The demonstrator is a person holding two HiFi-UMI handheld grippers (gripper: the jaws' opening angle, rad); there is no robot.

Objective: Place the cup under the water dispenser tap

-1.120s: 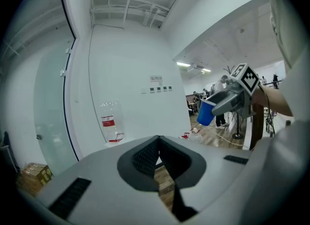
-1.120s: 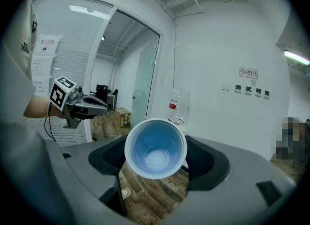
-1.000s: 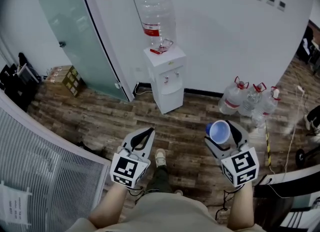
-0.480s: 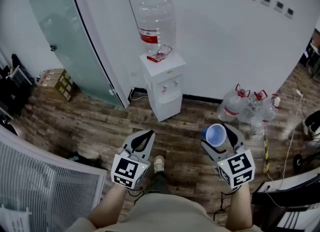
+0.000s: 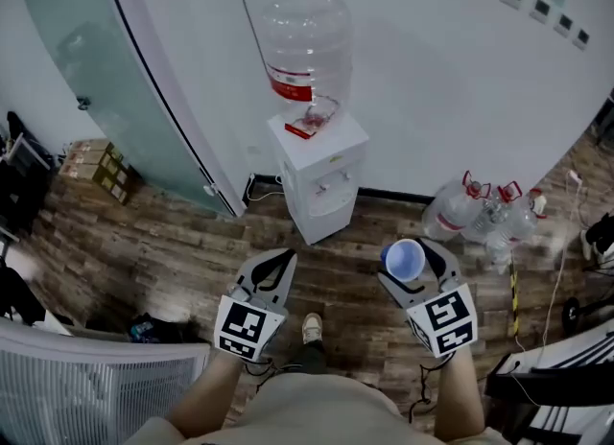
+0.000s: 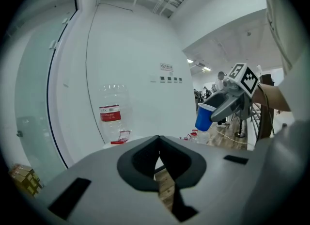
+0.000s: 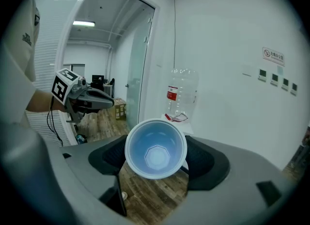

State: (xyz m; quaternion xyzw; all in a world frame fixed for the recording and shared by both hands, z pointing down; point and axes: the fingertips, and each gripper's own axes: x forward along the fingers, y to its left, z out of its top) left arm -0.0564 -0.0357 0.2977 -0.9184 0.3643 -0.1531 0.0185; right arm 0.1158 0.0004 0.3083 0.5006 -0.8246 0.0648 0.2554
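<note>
The cup is grasped by the right tool, whose jaws are clenched on its sides. It is carried mouth up, so its long axis stands near upright, only slightly tilted. The blue inside appears empty in the right gripper view. The water dispenser is found at about 11 o'clock from the cup in the head view, well apart from it, with its front turned toward the person. Its taps are too small to be told apart. The left tool is held with its jaws pressed together on nothing, and the dispenser lies at about 1 o'clock from it. The cup-bearing hand is judged to be no farther off than the other. Nothing is seen standing on the wooden floor between cup and dispenser. Spare bottles are grouped at 2 o'clock from the cup, by the wall and off the likely path. A glass door is seen at 10 o'clock from the dispenser
</note>
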